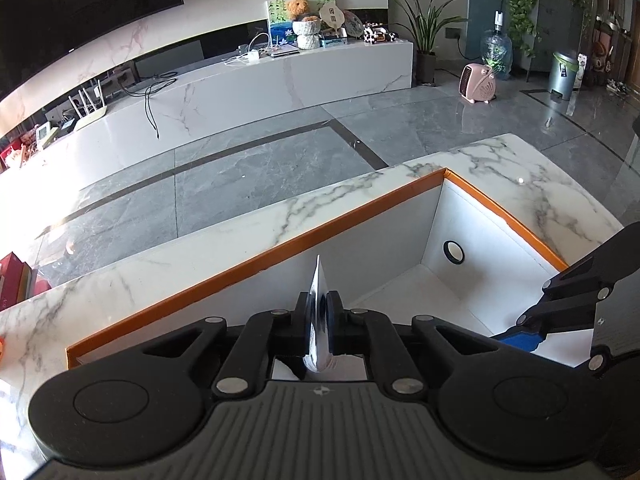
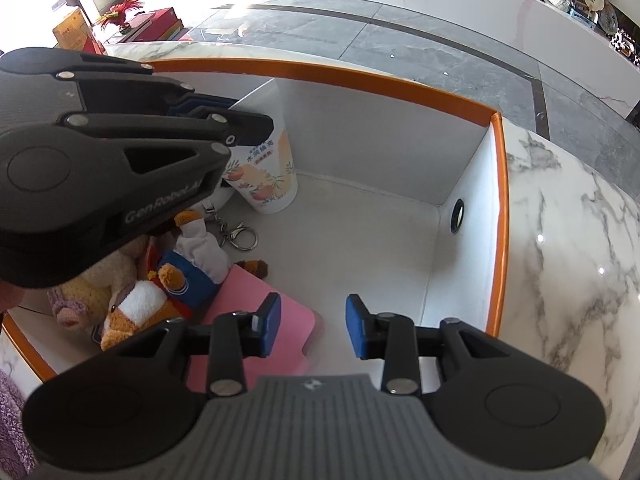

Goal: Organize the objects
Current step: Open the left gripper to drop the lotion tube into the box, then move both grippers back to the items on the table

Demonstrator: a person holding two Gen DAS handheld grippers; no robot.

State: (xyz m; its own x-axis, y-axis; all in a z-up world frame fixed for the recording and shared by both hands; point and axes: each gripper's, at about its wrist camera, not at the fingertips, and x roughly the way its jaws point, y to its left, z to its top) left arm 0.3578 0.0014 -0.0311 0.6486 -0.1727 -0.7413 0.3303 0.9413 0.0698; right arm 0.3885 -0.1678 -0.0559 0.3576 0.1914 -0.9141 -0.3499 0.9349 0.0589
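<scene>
A white box with an orange rim (image 1: 280, 248) (image 2: 340, 76) stands on the marble table. My left gripper (image 1: 318, 312) (image 2: 256, 128) is shut on the thin top edge of a white pouch printed with orange fruit (image 1: 318, 280) (image 2: 264, 184), which stands upright in the box. Plush toys (image 2: 136, 304), a key ring (image 2: 240, 236) and a pink sheet (image 2: 256, 312) lie in the box's left part. My right gripper (image 2: 314, 326) (image 1: 560, 304) hangs open over the box floor beside the pink sheet, with nothing between its blue pads (image 2: 356, 328).
The box's right wall has a round hole (image 1: 453, 251) (image 2: 458, 216). The marble tabletop (image 1: 200, 280) (image 2: 560, 240) surrounds the box and ends at an edge over the grey floor. A purple fuzzy thing (image 2: 10, 420) lies at the lower left.
</scene>
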